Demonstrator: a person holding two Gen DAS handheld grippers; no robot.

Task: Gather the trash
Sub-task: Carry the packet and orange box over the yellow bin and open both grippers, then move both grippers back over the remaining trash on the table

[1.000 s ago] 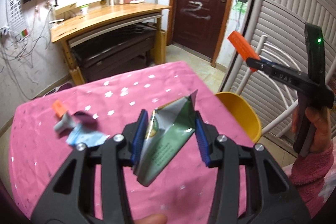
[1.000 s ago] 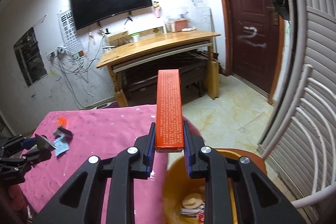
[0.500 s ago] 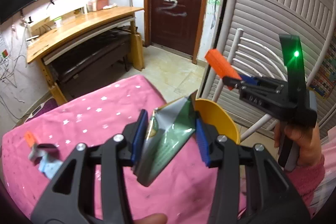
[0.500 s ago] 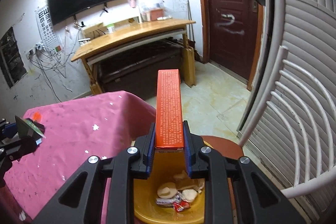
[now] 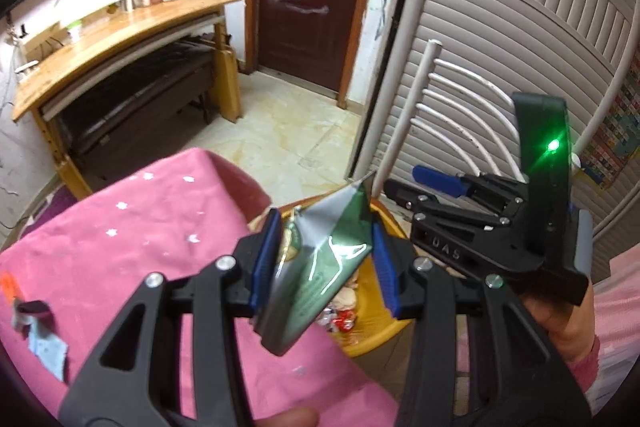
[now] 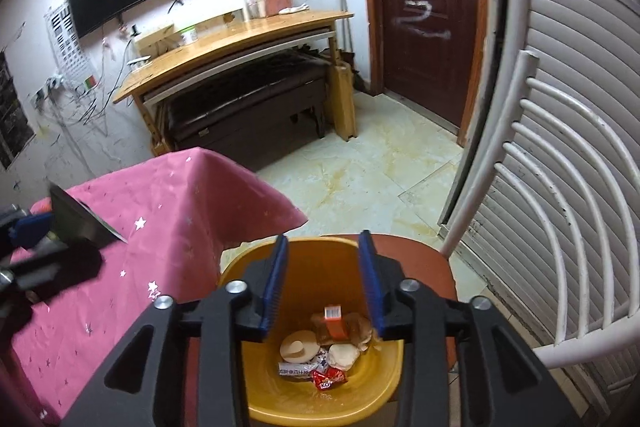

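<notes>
1. Right wrist view: my right gripper [image 6: 323, 281] hangs directly over the yellow bin [image 6: 394, 383], its jaws opening with nothing between them.
2. The orange box [image 6: 335, 323] that sat clamped between those blue pads a moment ago now lies inside the bin, straight below and ahead of my fingertips, on top of the wrappers and round scraps already there.
3. So that piece is delivered; I judge this hand free to go back for more.
4. Left wrist view: my left gripper [image 5: 323, 259] stands at a middling width, holding a crumpled green-and-silver packet [image 5: 320, 263] pressed between both pads, its grip unchanged.
5. Over the last second the bin has come to lie just beyond and below that packet, where earlier it was off to the right of the jaws.
6. The right gripper is close on the right of the left one, above the same bin, so I would clear it away before letting go.
7. Behind and to the left of my left tool, small scraps [image 5: 38, 327] remain on the pink tablecloth [image 5: 152, 227], so collecting is not finished.
</notes>
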